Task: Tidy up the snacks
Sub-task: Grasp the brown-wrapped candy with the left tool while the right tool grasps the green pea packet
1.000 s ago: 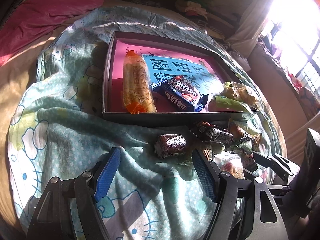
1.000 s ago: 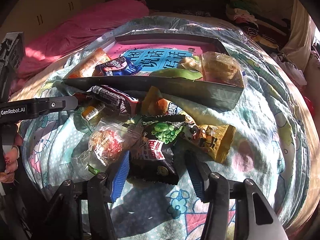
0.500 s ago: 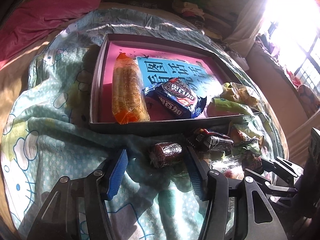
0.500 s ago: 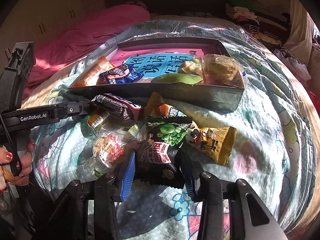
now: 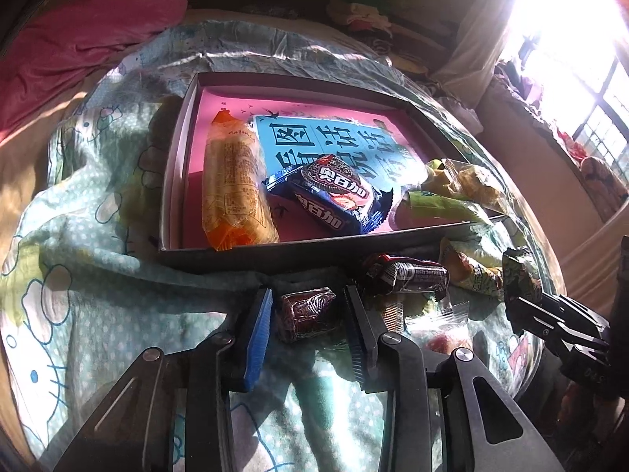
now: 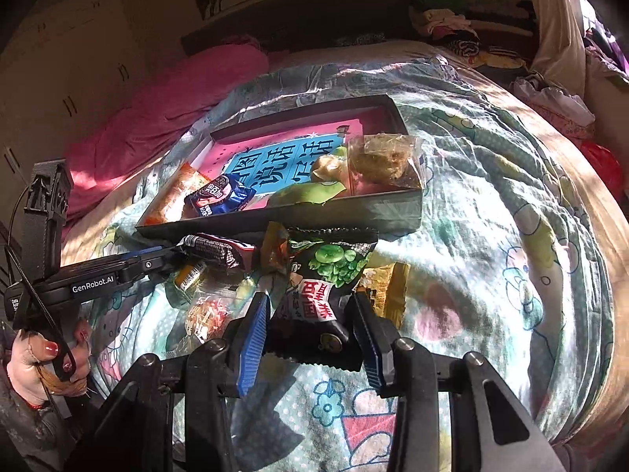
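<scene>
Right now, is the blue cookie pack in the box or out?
In. The blue cookie pack lies inside the box, beside the orange snack bag.

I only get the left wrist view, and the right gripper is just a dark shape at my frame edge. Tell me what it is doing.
Observer: The right gripper has its pads against both sides of a black pea snack bag.
Operator: Report what lies right next to that bag.
Observer: A yellow packet sticks out from behind the bag's right side, on the blanket.
Operator: Now describe what is behind my camera.
Observer: A hand with red-painted nails holds the handle of the left gripper.
</scene>
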`<state>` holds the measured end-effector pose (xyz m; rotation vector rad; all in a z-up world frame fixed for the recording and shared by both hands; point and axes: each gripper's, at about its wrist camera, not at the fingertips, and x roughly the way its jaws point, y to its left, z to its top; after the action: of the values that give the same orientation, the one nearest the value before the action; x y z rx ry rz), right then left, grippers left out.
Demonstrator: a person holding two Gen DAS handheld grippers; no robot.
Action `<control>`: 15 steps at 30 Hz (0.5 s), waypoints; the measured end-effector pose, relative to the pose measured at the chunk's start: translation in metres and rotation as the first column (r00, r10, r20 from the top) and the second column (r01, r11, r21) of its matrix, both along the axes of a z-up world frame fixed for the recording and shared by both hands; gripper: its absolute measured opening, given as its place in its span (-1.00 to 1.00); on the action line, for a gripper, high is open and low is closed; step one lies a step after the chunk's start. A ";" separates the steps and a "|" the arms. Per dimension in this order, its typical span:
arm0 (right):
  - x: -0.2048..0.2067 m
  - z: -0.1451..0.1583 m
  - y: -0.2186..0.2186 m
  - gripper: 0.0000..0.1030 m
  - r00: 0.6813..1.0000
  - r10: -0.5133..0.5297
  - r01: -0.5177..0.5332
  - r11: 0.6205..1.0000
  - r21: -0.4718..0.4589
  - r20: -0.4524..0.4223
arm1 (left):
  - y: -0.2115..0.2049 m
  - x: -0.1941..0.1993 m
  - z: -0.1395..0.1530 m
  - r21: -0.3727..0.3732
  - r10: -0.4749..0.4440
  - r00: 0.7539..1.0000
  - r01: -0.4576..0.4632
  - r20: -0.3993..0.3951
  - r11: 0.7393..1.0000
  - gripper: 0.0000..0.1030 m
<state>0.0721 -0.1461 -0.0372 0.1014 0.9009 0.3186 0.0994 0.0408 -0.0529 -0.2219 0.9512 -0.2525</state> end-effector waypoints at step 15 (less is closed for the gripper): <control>0.003 0.011 -0.010 -0.16 0.998 -0.042 0.042 0.999 0.000 0.041 | 0.029 -0.009 0.029 -0.147 0.032 0.995 -0.018 0.091 0.989 -0.30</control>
<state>0.0755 -0.1563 -0.0266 0.1128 0.8573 0.2805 0.0904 0.0700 -0.0241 -0.3533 0.8373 -0.3074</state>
